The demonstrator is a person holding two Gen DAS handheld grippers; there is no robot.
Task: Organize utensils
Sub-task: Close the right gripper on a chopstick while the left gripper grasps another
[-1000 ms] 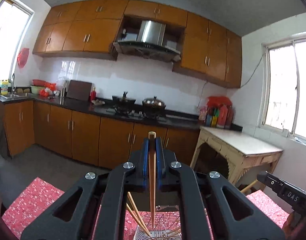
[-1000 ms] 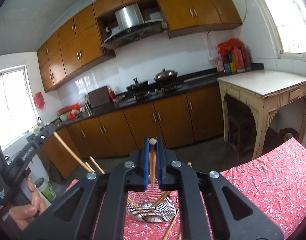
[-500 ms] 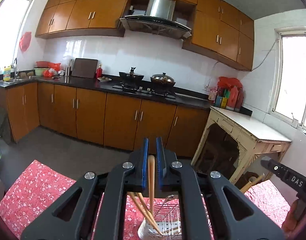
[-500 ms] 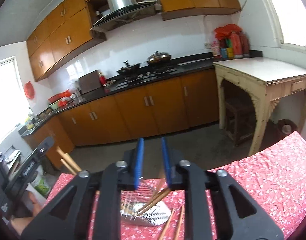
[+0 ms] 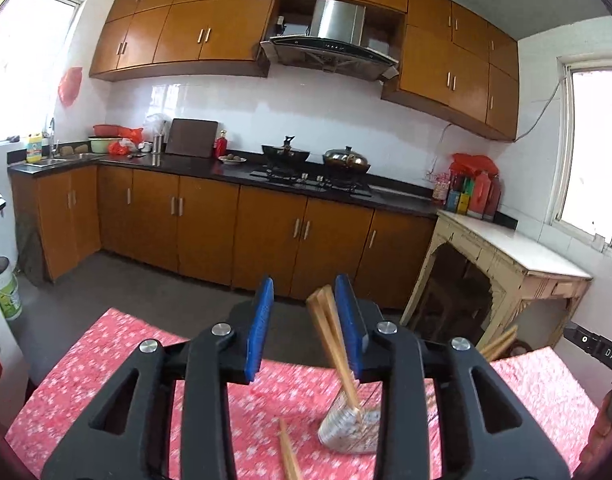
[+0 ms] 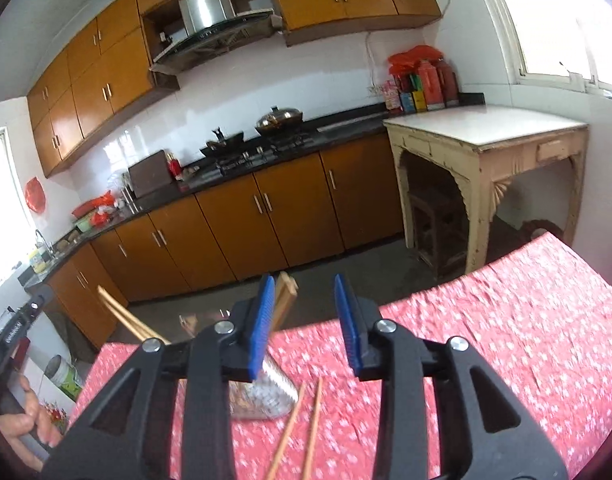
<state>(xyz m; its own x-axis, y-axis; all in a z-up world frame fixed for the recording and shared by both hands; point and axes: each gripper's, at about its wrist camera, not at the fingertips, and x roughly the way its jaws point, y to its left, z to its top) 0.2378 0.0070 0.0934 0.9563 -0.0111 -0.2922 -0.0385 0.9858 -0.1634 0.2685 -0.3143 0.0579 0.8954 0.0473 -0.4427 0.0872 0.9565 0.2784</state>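
A wire utensil holder [image 5: 348,426] stands on the red flowered tablecloth [image 5: 105,364] with several wooden chopsticks [image 5: 332,344] standing in it. My left gripper [image 5: 306,330] is open just above and behind the holder, with the chopsticks leaning by its right pad. In the right wrist view the holder [image 6: 265,394] sits low centre, with chopsticks [image 6: 285,298] rising behind the left pad. My right gripper [image 6: 303,326] is open and empty. Two loose chopsticks [image 6: 301,428] lie on the cloth next to the holder.
One more loose chopstick [image 5: 287,454] lies on the cloth in the left wrist view. Beyond the table are brown kitchen cabinets [image 5: 209,224], a stove with pots [image 5: 318,160] and a cream side table [image 6: 486,136]. A hand [image 6: 23,424] holds the other gripper at the lower left.
Both grippers went from shut on a chopstick to wide open. The chopsticks dropped into the holder. Both views tilted down toward the table.
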